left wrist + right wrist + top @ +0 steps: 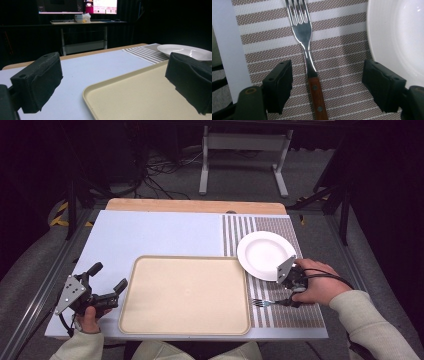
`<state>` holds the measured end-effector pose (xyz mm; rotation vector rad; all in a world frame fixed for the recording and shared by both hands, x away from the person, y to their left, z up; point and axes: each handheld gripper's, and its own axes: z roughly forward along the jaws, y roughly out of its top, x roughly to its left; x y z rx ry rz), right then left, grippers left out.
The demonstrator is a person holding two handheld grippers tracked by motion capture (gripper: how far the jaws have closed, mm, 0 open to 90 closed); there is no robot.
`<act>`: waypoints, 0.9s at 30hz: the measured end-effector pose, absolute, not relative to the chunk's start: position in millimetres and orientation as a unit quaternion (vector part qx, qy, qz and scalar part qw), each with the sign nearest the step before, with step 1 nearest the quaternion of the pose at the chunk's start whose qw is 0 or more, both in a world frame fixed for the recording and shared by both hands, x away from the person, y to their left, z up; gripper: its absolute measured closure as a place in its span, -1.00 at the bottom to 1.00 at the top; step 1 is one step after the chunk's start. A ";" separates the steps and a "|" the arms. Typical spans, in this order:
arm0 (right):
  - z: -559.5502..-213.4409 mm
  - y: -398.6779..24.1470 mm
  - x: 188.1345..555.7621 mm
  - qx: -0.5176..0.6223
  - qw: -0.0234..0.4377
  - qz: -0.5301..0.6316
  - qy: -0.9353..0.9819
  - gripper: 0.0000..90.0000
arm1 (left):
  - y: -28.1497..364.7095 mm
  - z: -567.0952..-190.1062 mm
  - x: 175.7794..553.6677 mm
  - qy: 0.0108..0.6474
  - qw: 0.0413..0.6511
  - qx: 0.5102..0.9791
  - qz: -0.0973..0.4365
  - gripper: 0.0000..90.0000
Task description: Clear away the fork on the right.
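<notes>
A fork [305, 37] with a wooden handle lies on the striped placemat [342, 50], tines pointing away from me. My right gripper [329, 75] is open with one jaw on either side of the handle, and neither pad touches it. From above, the fork [262, 303] lies by the tray's right edge, with the right gripper [286, 301] at its handle end. My left gripper [109, 276] is held open at the left of the tray, nothing between its jaws. In its own view the left gripper [115, 75] faces across the tray's corner.
A large beige tray [185, 295] sits front and centre on the pale blue table. A white plate [265, 255] rests on the brown striped placemat [280, 315] just beyond my right hand. The tray [140, 100] and plate [185, 51] show past the left jaws.
</notes>
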<state>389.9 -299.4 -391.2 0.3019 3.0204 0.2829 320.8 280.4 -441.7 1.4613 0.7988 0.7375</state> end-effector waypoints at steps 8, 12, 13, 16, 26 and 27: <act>-400.9 -297.1 390.0 0.074 0.032 0.053 0.995 -0.12 | 280.3 -441.6 320.6 0.346 0.613 0.634 0.320 -0.97; -403.2 -296.0 390.1 0.063 0.025 0.036 0.997 0.00 | 280.4 -441.7 320.9 0.345 0.613 0.635 0.319 -0.97; -403.7 -295.8 390.2 0.057 0.023 0.031 0.998 0.02 | 280.4 -441.7 320.9 0.345 0.614 0.635 0.319 -0.97; -405.6 -294.1 390.1 0.043 0.020 0.018 0.999 0.13 | 280.5 -441.6 320.8 0.345 0.614 0.635 0.319 -0.97; -411.6 -288.8 388.4 0.004 0.010 -0.027 1.000 0.57 | 280.4 -441.7 320.9 0.344 0.614 0.635 0.318 -0.97; -412.4 -288.3 388.2 0.003 0.008 -0.031 0.999 0.62 | 280.4 -441.7 320.9 0.345 0.614 0.635 0.318 -0.97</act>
